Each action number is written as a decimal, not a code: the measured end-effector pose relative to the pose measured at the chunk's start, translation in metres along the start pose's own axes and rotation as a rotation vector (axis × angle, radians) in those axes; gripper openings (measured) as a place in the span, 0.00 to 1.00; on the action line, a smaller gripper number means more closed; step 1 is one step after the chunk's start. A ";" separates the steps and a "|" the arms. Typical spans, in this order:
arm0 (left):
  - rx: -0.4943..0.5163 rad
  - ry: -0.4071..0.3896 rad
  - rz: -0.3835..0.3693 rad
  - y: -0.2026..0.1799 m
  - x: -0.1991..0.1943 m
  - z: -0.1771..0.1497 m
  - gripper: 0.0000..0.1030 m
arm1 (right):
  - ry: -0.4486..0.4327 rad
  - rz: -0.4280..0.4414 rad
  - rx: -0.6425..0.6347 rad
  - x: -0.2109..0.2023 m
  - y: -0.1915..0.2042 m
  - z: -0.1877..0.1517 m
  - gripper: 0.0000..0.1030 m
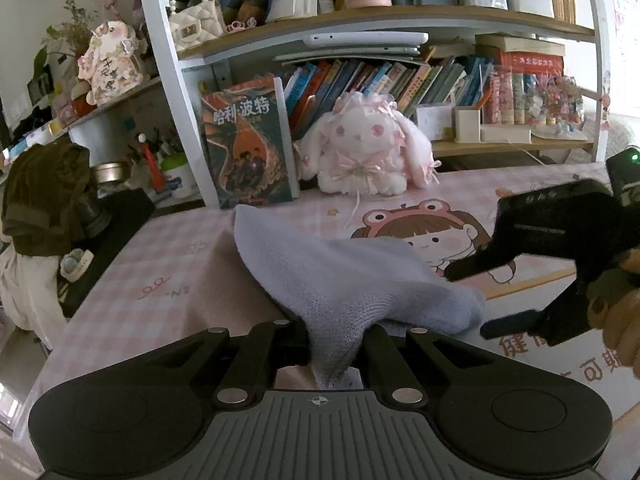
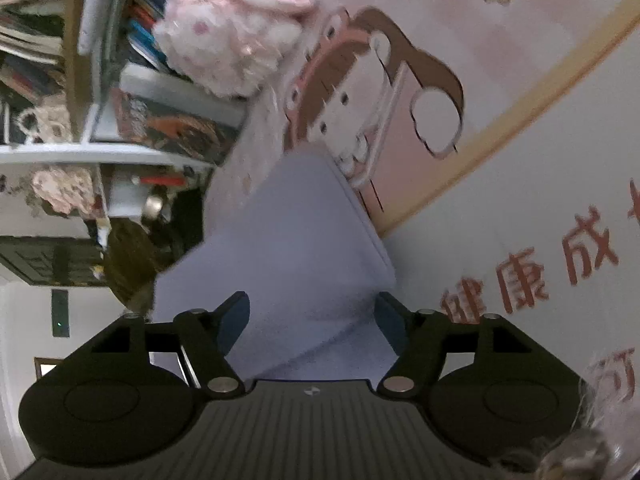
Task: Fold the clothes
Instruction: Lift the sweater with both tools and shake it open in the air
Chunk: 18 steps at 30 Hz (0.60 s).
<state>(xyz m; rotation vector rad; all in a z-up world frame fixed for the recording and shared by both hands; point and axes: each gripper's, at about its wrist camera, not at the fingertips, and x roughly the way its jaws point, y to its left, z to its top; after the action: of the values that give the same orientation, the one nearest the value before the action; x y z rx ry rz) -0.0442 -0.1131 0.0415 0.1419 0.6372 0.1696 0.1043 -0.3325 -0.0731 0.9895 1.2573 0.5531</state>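
A lilac knit cloth (image 1: 360, 280) is seen on the pink table cover (image 1: 160, 264), in front of the shelf with the plush rabbit (image 1: 360, 152) and the book (image 1: 248, 148). One part of the cloth is clamped by the left gripper (image 1: 335, 344): the fabric is bunched between the two fingers, which are closed on it, and from there it rises like a small tent toward a far corner. The rest seems to lie on the cover, although the underside is hidden.

The right gripper (image 2: 314, 320) is held spread, with its jaws standing apart on either side of the cloth (in the left view both of its fingers (image 1: 472, 264) are seen separated, near the cloth's right edge). Nothing is gripped by it as far as can be seen; whether the pads touch the fabric cannot be told.

In the right view a layered edge is shown along the cloth's right side, so it is judged that the cloth is already doubled at least once. How far the folding is cannot be settled from this alone.

The cloth is judged to be light, soft and limp. It is not fragile and not slippery, since the knit gives friction. A pinch in the middle only makes a bunch, so it is better taken at a corner or along an edge, with all layers caught together.
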 end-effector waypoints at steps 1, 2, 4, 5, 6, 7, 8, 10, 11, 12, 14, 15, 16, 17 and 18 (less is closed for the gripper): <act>0.003 0.003 0.001 0.000 0.000 0.000 0.04 | 0.006 -0.008 0.000 0.003 -0.001 -0.002 0.66; 0.006 0.007 0.001 -0.001 0.001 0.000 0.04 | 0.007 -0.003 -0.003 0.006 0.000 -0.003 0.66; 0.010 0.016 0.009 -0.001 0.003 -0.002 0.08 | -0.002 0.009 -0.015 0.015 0.005 -0.001 0.65; 0.011 0.022 0.016 0.000 0.004 -0.003 0.10 | -0.014 0.016 -0.014 0.018 0.007 0.000 0.64; 0.012 0.028 0.024 0.000 0.005 -0.004 0.11 | -0.027 0.024 -0.012 0.021 0.008 0.001 0.61; 0.013 0.035 0.031 0.000 0.007 -0.006 0.11 | -0.040 0.032 -0.010 0.024 0.010 0.003 0.52; 0.014 0.041 0.039 0.000 0.008 -0.007 0.11 | -0.047 0.034 -0.003 0.027 0.010 0.004 0.46; 0.017 0.050 0.047 0.001 0.010 -0.009 0.05 | -0.047 0.031 -0.006 0.029 0.012 0.006 0.23; 0.025 0.046 0.045 0.000 0.009 -0.009 0.04 | -0.048 0.032 -0.015 0.028 0.013 0.008 0.18; 0.049 0.024 0.023 -0.003 0.004 -0.005 0.03 | -0.061 0.056 -0.022 0.022 0.014 0.011 0.13; 0.103 -0.026 -0.026 -0.011 -0.008 0.006 0.03 | -0.100 0.125 -0.034 0.006 0.020 0.016 0.11; 0.130 -0.051 -0.051 -0.016 -0.014 0.011 0.03 | -0.126 0.168 -0.040 -0.005 0.026 0.019 0.10; 0.157 -0.076 -0.076 -0.020 -0.020 0.016 0.03 | -0.161 0.213 -0.065 -0.020 0.036 0.023 0.10; 0.140 -0.127 -0.141 -0.017 -0.033 0.028 0.03 | -0.199 0.259 -0.092 -0.037 0.048 0.026 0.10; 0.113 -0.182 -0.215 -0.012 -0.047 0.040 0.03 | -0.236 0.303 -0.127 -0.054 0.063 0.030 0.10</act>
<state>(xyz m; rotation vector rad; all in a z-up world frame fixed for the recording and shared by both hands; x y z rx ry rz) -0.0554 -0.1375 0.0981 0.1944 0.4762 -0.0865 0.1287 -0.3545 0.0084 1.1099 0.8585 0.7186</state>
